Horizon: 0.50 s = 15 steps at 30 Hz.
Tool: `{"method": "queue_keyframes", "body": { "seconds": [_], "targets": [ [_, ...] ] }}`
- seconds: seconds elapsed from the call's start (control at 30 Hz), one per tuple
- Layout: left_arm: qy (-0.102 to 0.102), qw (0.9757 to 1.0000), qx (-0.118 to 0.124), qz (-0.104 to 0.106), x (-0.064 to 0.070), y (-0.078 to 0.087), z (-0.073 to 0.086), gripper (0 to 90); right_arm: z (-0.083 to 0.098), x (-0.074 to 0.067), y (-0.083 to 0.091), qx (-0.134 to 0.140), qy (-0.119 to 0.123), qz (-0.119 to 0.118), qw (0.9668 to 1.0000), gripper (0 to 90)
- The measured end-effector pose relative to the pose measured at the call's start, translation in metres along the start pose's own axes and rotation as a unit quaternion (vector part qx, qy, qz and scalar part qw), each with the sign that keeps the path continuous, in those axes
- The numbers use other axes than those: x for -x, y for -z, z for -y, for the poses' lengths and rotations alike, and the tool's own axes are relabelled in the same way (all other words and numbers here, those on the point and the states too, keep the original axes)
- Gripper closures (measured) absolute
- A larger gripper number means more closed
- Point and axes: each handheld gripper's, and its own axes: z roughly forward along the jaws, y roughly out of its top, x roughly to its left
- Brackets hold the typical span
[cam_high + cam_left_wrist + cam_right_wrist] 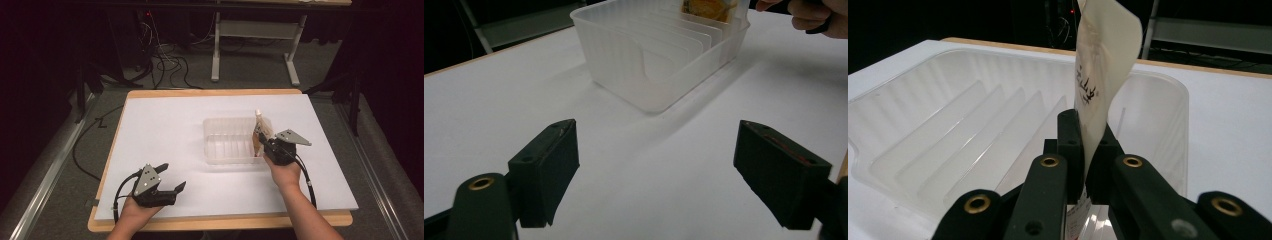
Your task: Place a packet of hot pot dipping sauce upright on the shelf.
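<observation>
A clear plastic bin (227, 142) with upright divider ribs stands in the middle of the white board. My right gripper (261, 140) is at the bin's right end, shut on a flat cream packet (260, 125) with an orange printed side. The packet stands upright, its lower part down inside the bin. In the right gripper view the jaws (1087, 127) pinch the packet (1104, 60) over the ribbed bin (948, 125). My left gripper (174, 176) rests open near the front left of the board. Nothing lies between its jaws (656, 165), which face the bin (644, 60) and the packet (709, 7).
The white board (165, 130) lies on a wooden table (215, 93) with its edges showing around it. Cables (165, 60) and a table frame (255, 35) stand on the floor behind. A hand (819, 17) holds the right gripper beside the bin.
</observation>
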Motion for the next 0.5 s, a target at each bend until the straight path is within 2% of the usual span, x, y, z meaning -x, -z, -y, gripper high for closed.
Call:
{"method": "queue_keyframes", "body": {
  "seconds": [0.23,0.5],
  "targets": [
    [0.002,1.0000,0.001,-0.002,-0.0008,0.0007,0.0005,18.9,-0.0029,0.0010,-0.0005,-0.009,-0.005,-0.013,0.9999,78.2],
    [0.002,1.0000,-0.001,0.000,-0.0002,-0.0004,0.0010,18.9,-0.0058,0.0033,0.0012,-0.010,-0.010,-0.024,0.9996,62.0]
  ]
}}
